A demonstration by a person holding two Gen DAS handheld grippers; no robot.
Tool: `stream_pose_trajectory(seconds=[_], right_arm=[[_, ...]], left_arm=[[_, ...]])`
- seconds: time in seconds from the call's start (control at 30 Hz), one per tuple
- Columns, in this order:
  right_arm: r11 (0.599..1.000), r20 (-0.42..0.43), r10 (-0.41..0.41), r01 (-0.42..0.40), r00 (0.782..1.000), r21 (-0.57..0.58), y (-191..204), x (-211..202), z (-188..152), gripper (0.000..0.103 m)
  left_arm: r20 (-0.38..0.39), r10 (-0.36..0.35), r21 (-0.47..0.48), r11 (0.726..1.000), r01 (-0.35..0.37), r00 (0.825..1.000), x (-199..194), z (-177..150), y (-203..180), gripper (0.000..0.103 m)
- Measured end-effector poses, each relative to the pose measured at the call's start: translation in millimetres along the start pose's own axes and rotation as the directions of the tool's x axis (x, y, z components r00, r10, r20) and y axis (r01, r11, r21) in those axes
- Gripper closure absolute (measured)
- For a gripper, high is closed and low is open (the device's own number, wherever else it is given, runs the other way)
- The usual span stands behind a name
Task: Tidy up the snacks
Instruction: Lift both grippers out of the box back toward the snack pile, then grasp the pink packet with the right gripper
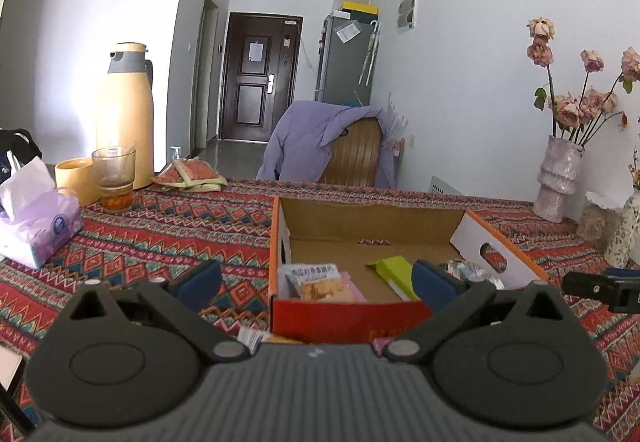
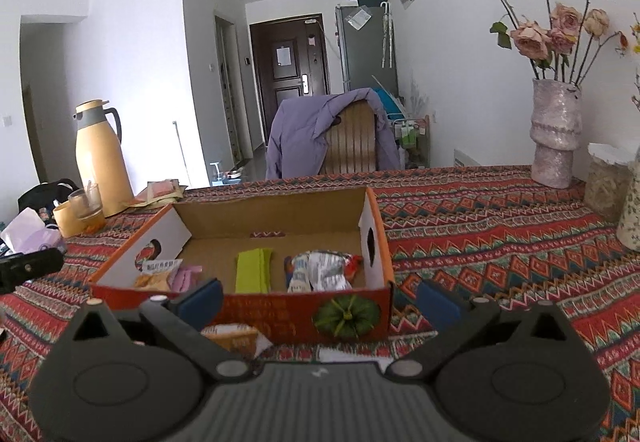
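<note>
Hovering tilted, both tongs (image 1: 316,282) (image 2: 320,302) gape before the box (image 2: 280,314).

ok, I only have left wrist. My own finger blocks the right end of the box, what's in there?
Observer: A crinkled silver-and-white packet lies there, next to the green packet.
Operator: Right gripper holding anything?
Observer: No. The right gripper is wide open and empty, in front of the box.
Operator: Any snack left outside?
Observer: Yes, an orange-yellow packet lies on the tablecloth, just in front of the box's front wall.
</note>
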State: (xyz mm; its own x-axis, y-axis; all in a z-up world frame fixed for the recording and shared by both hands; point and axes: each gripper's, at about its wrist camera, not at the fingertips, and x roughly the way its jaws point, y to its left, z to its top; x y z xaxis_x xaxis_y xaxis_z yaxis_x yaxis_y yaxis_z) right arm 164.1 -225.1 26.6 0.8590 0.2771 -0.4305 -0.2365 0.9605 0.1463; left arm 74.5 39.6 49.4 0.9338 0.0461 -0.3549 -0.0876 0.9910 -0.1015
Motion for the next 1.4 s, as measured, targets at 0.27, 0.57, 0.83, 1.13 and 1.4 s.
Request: stream_pose_trajectory(seconds=[0.27,0.57,0.83,1.13,1.4], right_arm=[[1.0,-0.025,-0.003,0.002,1.0,-0.004,-1,-16,-21,0.0],[1.0,-0.091,-0.018,0.017,0.996,-0.01,0,-27,-51,0.0],[0.999,-0.151,-0.018,0.011,0.988,-0.046,9,-29,-72,0.0],[0.996,-0.203,-0.047,0.029,0.978,-0.089,28,-15,-88,0.0],[0.995,-0.216,-0.064,0.047,0.974,-0.084,36,-4,-95,0.007]], left_arm=[[-0.017,0.004,-0.006,1.0,-0.005,1.0,-18,-17,2,0.0],[-0.069,0.008,-0.036,0.999,-0.01,0.998,-30,-40,12,0.0],[-0.104,0.014,-0.058,0.998,-0.02,0.994,-37,-57,19,0.0],[-0.113,-0.004,-0.05,0.999,-0.002,0.994,-38,-61,13,0.0],[-0.13,-0.007,-0.046,0.999,0.001,0.991,-35,-65,10,0.0]])
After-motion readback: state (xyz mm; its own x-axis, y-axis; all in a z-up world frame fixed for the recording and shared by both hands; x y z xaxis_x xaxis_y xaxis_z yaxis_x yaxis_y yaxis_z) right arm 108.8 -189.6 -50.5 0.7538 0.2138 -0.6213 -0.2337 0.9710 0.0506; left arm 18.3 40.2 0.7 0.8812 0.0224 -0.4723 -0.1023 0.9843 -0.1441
